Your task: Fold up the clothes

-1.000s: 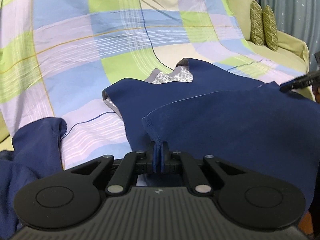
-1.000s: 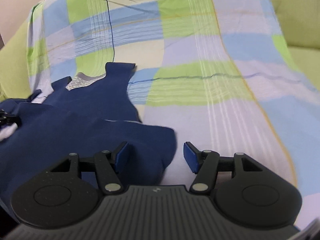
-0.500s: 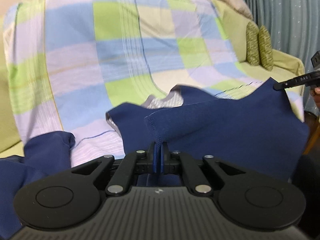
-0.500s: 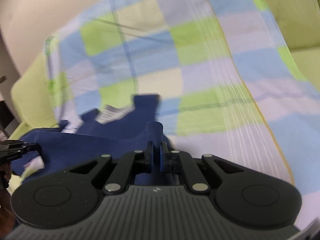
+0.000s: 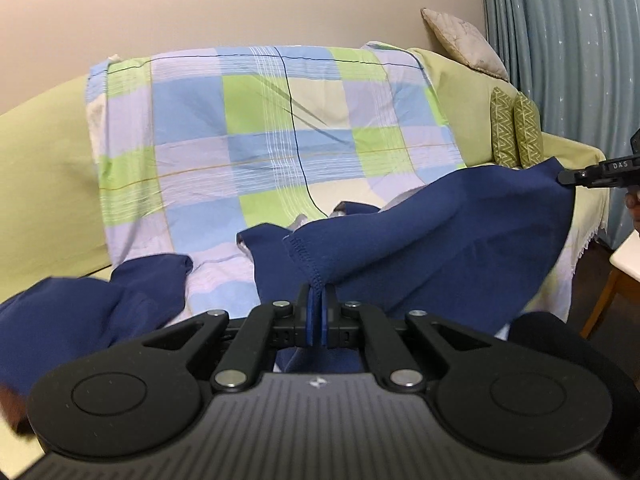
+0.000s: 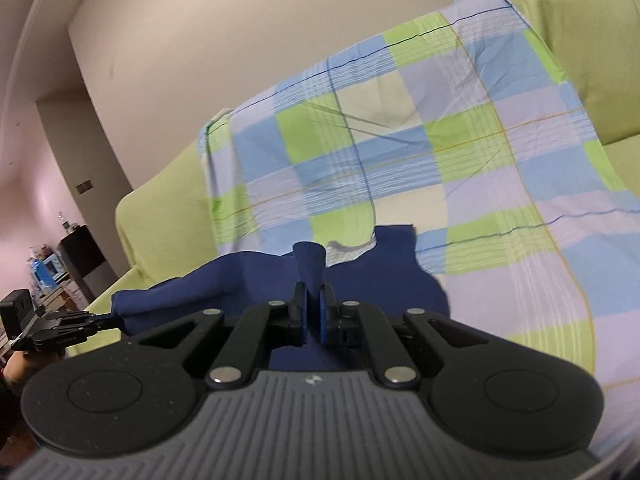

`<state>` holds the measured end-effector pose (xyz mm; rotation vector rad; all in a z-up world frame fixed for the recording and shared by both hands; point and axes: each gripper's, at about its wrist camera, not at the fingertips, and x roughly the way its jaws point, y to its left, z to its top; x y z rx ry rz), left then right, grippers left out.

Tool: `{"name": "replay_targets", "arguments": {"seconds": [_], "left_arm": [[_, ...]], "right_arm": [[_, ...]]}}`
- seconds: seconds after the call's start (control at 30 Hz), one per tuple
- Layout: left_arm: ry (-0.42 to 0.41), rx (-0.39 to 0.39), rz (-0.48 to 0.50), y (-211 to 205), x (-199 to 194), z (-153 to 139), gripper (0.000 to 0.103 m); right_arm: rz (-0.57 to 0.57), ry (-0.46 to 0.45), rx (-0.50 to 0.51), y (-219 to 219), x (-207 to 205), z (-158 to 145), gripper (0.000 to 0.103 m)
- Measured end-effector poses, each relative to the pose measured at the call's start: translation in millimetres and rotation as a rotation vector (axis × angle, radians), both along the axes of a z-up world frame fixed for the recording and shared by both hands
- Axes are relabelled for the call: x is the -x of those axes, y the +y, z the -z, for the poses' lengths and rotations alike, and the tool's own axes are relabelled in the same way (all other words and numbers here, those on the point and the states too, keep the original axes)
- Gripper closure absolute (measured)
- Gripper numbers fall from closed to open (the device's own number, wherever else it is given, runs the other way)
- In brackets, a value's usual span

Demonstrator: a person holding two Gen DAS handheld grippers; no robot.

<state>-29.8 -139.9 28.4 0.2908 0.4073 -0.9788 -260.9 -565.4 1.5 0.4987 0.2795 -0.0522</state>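
A navy blue sleeveless top [image 5: 436,240] hangs stretched between my two grippers above the checked sheet [image 5: 256,132]. My left gripper [image 5: 319,312] is shut on a stitched hem corner of the top. My right gripper [image 6: 313,312] is shut on the other corner, which pokes up as a small fold [image 6: 310,262]. In the left wrist view the right gripper's tip [image 5: 568,178] pinches the cloth at the far right. In the right wrist view the left gripper [image 6: 100,322] holds the cloth at the far left. The top's neck end [image 6: 394,248] still rests on the sheet.
A green sofa [image 5: 44,152] lies under the sheet, with two patterned cushions [image 5: 516,132] and a grey pillow [image 5: 464,42] at its right end. More dark blue cloth [image 5: 92,312] lies at the left. A curtain [image 5: 568,40] and a small table [image 5: 628,260] stand at the right.
The right gripper closed on the top's corner. Both grippers rose and drew back, lifting the hem off the sheet, so more of the sofa back and the wall shows.
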Motion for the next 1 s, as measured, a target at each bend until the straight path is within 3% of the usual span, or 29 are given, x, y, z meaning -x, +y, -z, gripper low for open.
{"name": "replay_targets", "arguments": {"seconds": [0.23, 0.37, 0.63, 0.73, 0.9, 1.0], "left_arm": [[0.031, 0.011, 0.033, 24, 28, 6, 0.103], [0.075, -0.032, 0.075, 30, 27, 15, 0.103], [0.210, -0.115, 0.076, 20, -24, 66, 0.103], [0.229, -0.152, 0.090, 12, -41, 88, 0.102], [0.275, -0.145, 0.082, 0, -63, 99, 0.087], [0.306, -0.090, 0.092, 10, -77, 86, 0.060]], "right_arm": [[-0.031, 0.006, 0.000, 27, 54, 11, 0.098], [-0.012, 0.097, -0.004, 34, 65, 26, 0.098], [0.081, 0.287, -0.051, 31, 36, 66, 0.098], [0.138, 0.371, -0.054, 29, 15, 82, 0.091], [0.188, 0.454, -0.052, 17, -2, 101, 0.090], [0.187, 0.374, -0.045, 3, -6, 88, 0.081]]}}
